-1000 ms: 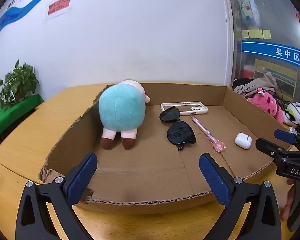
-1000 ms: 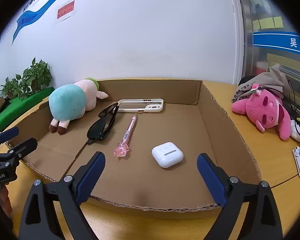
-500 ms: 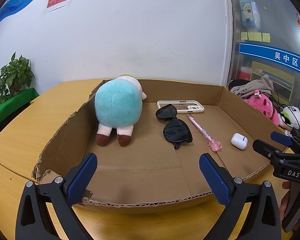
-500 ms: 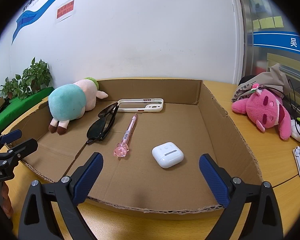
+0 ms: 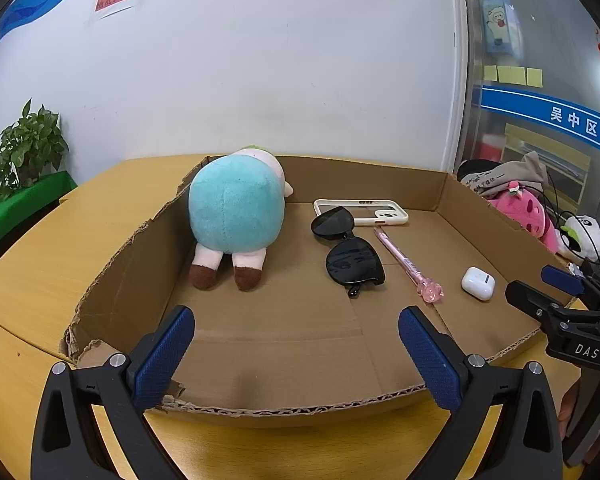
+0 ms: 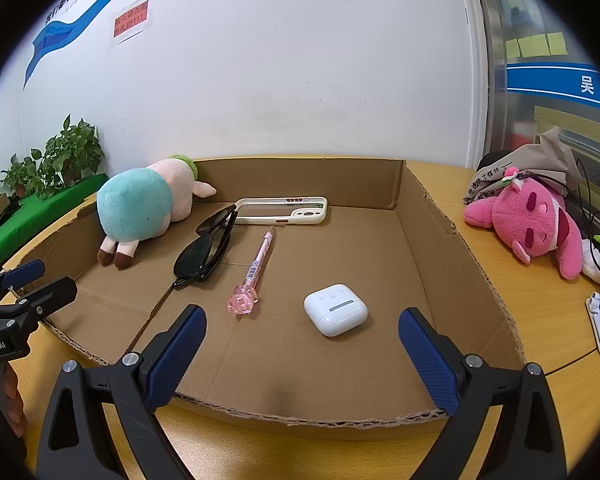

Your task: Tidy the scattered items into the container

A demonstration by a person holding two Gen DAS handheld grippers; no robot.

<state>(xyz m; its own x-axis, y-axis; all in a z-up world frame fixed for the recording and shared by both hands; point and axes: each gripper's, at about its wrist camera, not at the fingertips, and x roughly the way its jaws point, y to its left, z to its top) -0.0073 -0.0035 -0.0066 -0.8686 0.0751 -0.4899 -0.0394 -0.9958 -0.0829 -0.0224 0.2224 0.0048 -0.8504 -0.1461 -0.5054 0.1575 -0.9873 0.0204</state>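
Shallow brown cardboard tray [image 6: 432,240] on the wooden worktop [image 6: 540,308] holds: teal-and-pink plush animal [image 6: 140,206], black sunglasses [image 6: 208,246], white phone case [image 6: 284,210], pink pen with pig-shaped cap [image 6: 254,274], white earbud case [image 6: 335,309]. Left hand-held gripper [image 5: 296,356] and right hand-held gripper [image 6: 300,354] both released, empty, at the tray's near edge.

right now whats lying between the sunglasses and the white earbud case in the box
The pink pen lies between the sunglasses and the earbud case, touching neither; the right wrist view shows it best.
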